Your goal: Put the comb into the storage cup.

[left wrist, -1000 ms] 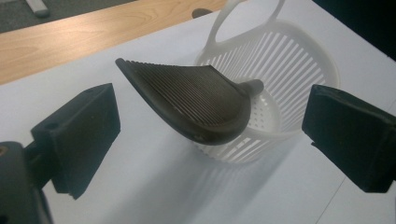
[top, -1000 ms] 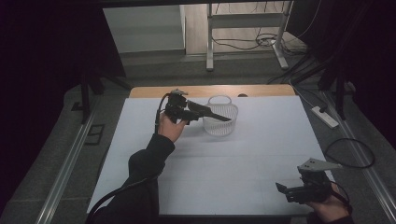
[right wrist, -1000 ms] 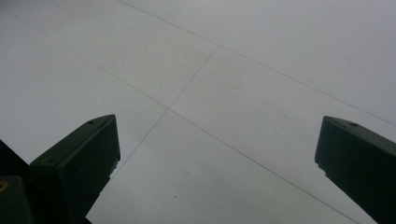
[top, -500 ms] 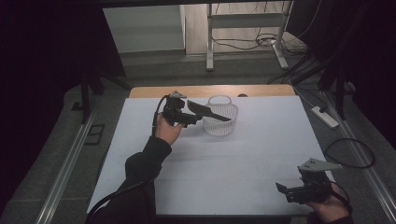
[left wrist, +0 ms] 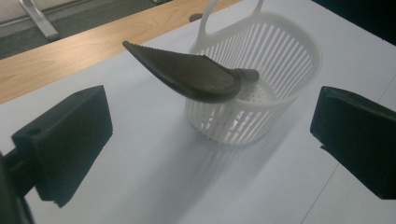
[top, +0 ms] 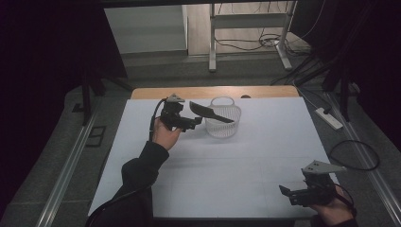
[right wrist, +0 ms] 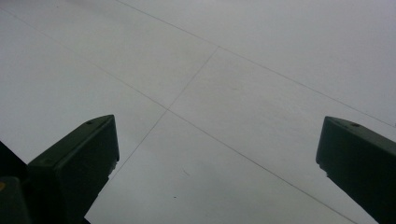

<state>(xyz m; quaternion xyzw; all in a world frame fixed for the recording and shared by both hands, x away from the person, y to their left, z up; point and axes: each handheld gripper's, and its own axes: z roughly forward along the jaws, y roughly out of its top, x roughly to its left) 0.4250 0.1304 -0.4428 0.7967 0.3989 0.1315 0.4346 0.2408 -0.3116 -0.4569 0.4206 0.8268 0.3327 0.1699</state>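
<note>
Left gripper [left wrist: 210,140] jaws spread wide, nothing between them, touching nothing; in the high view the left gripper [top: 182,118] is held up over the far left part of the white surface [top: 246,156], just beside the basket. Black curved flat plastic scoop-like piece [left wrist: 187,74] lies across the rim of the white slotted round plastic basket [left wrist: 261,93], its narrow end reaching into the basket and its broad ribbed end sticking out past the rim toward the wooden edge strip [left wrist: 84,51]; same piece [top: 208,112] seen over the basket [top: 223,118] from above. Basket stands upright on the surface near the far edge, loop handle up at the back, perforated bottom visible, nothing else inside that can be made out. Right gripper [right wrist: 215,163] jaws also wide apart, bare, pointing down at plain surface; right gripper [top: 307,191] sits low at the near right corner, well apart from the basket.
</note>
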